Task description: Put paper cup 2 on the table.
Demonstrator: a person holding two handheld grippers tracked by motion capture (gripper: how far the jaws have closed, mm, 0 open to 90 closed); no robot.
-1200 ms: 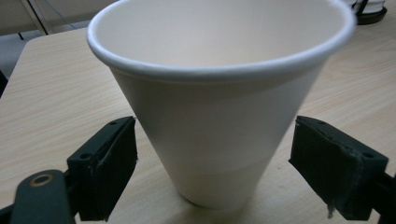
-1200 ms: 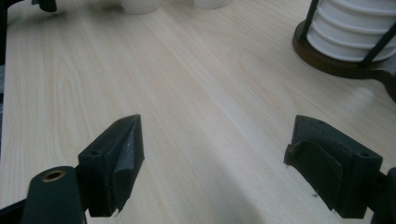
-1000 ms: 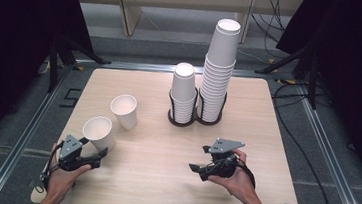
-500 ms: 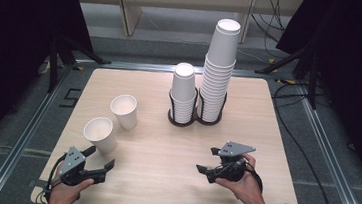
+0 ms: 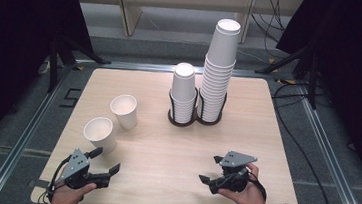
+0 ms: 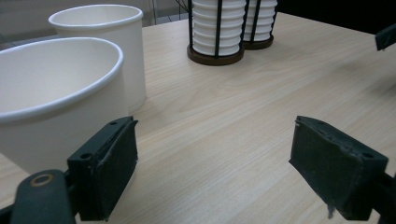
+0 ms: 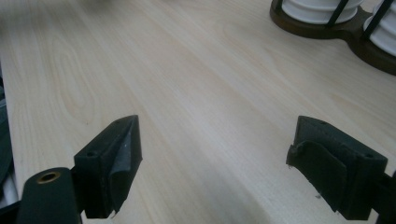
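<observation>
The left gripper (image 5: 107, 158) has backed away from the near cup (image 5: 99, 133), which stands upright left of the rack (image 5: 187, 120) beside a 2nd cup (image 5: 124, 110), so that placement looks done; it and the right gripper (image 5: 207, 169) are spread, empty.

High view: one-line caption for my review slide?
Two loose white paper cups and two racked cup stacks on a light wooden table; both claws open, empty.

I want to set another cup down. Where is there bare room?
The widest bare patch of the table lies between the cup holder, the far cup, the near cup, the left gripper and the right gripper. Right of the holder is free too. Crowded: front left, near cup beside left gripper.
</observation>
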